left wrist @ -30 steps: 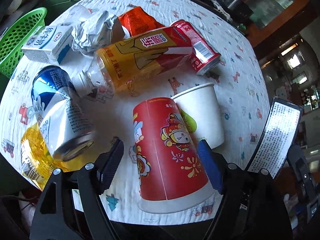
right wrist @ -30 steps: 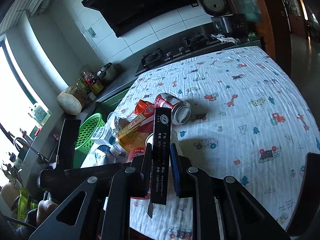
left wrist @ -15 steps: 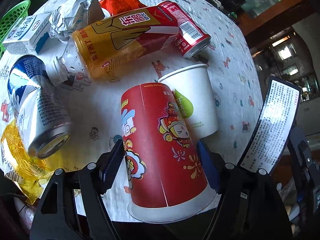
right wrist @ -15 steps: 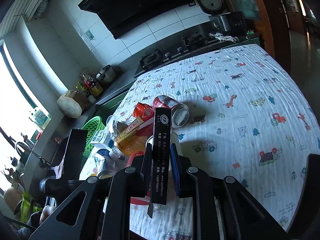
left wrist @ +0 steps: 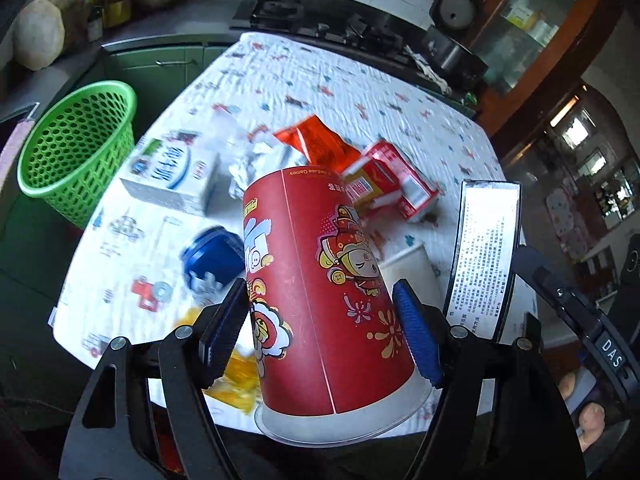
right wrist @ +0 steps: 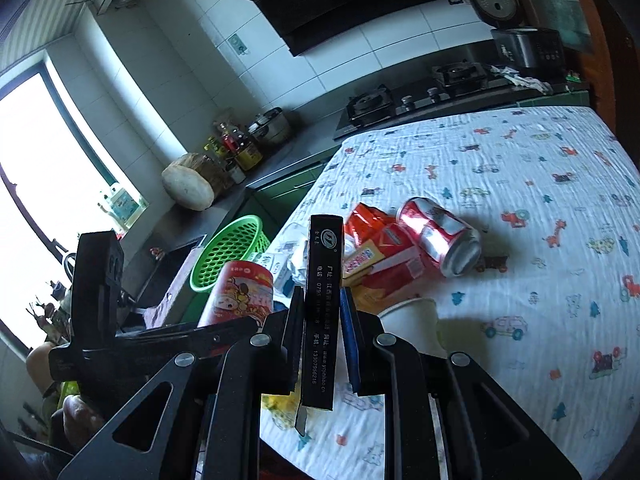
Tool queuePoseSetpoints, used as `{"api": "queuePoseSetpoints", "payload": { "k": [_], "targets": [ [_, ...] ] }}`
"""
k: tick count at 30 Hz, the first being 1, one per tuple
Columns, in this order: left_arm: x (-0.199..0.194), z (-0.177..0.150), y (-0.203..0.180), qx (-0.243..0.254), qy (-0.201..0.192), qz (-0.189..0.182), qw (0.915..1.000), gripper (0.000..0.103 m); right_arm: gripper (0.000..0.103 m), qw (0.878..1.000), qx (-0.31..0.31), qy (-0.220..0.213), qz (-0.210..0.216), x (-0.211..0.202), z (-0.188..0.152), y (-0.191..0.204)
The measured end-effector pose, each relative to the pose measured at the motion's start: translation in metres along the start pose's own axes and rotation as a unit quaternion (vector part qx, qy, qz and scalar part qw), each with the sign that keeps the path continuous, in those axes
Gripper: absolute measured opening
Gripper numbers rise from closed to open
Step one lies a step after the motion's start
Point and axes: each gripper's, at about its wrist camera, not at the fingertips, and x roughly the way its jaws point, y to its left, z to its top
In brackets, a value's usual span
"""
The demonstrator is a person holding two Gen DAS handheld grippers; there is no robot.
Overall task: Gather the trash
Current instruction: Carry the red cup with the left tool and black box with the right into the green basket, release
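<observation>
My left gripper is shut on a tall red paper cup with cartoon prints, held upside down and lifted clear of the table. In the right wrist view that cup hangs at the lower left, near the green basket. A slim black box with white print stands upright between the pads of my right gripper, which is shut on it. The same box shows at the right of the left wrist view.
On the printed cloth lie a red can, a white paper cup, a milk carton, a blue can, crumpled foil and an orange wrapper. The green basket stands off the table's left edge.
The left gripper has risen with the red cup and tipped up, bringing the basket and counter into view. The right gripper has shifted with the black box still in it.
</observation>
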Motion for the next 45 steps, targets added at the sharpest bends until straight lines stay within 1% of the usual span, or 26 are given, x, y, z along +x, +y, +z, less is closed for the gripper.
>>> {"api": "queuePoseSetpoints", "payload": {
  "k": [4,8,11,15,17,18,21,23,28,31,33,37,42,45],
  "targets": [
    [-0.033,0.024,0.05,-0.015,-0.035,0.036,0.9986,0.072,0.018,0.999,-0.011,0.017,0.037,0.035,0.019,0.033],
    [-0.055,0.051,0.108,-0.031,-0.057,0.079,0.9948,0.072,0.018,0.997,-0.032,0.031,0.063,0.076,0.022,0.072],
    [-0.064,0.074,0.154,-0.043,-0.069,0.112,0.9904,0.072,0.018,0.995,-0.043,0.042,0.084,0.111,0.025,0.101],
    [-0.061,0.104,0.213,-0.057,-0.068,0.131,0.9874,0.072,0.018,0.992,-0.047,0.059,0.1,0.165,0.027,0.136],
    [-0.05,0.118,0.24,-0.066,-0.062,0.145,0.9853,0.072,0.018,0.991,-0.054,0.067,0.099,0.192,0.033,0.152],
    [-0.043,0.125,0.251,-0.067,-0.057,0.144,0.9857,0.072,0.018,0.991,-0.055,0.071,0.099,0.205,0.036,0.16],
    [-0.022,0.141,0.281,-0.066,-0.044,0.156,0.9845,0.072,0.018,0.99,-0.052,0.084,0.096,0.241,0.041,0.173],
    [-0.007,0.15,0.298,-0.065,-0.035,0.17,0.9826,0.072,0.018,0.99,-0.039,0.097,0.098,0.265,0.045,0.178],
    [0.027,0.166,0.332,-0.063,-0.015,0.177,0.9821,0.072,0.018,0.99,-0.033,0.113,0.078,0.313,0.051,0.19],
    [0.042,0.168,0.348,-0.067,-0.006,0.181,0.9812,0.073,0.018,0.99,-0.035,0.119,0.063,0.337,0.053,0.196],
    [0.049,0.169,0.358,-0.071,-0.002,0.176,0.9818,0.073,0.018,0.99,-0.035,0.124,0.053,0.351,0.053,0.199],
    [0.058,0.167,0.37,-0.07,0.001,0.182,0.9807,0.074,0.018,0.989,-0.037,0.139,0.039,0.382,0.053,0.207],
    [0.06,0.167,0.385,-0.084,-0.001,0.171,0.9816,0.073,0.018,0.987,-0.045,0.151,0.019,0.413,0.051,0.216],
    [0.059,0.167,0.389,-0.089,-0.002,0.175,0.9806,0.074,0.018,0.987,-0.045,0.155,0.012,0.427,0.051,0.218]
  ]
}}
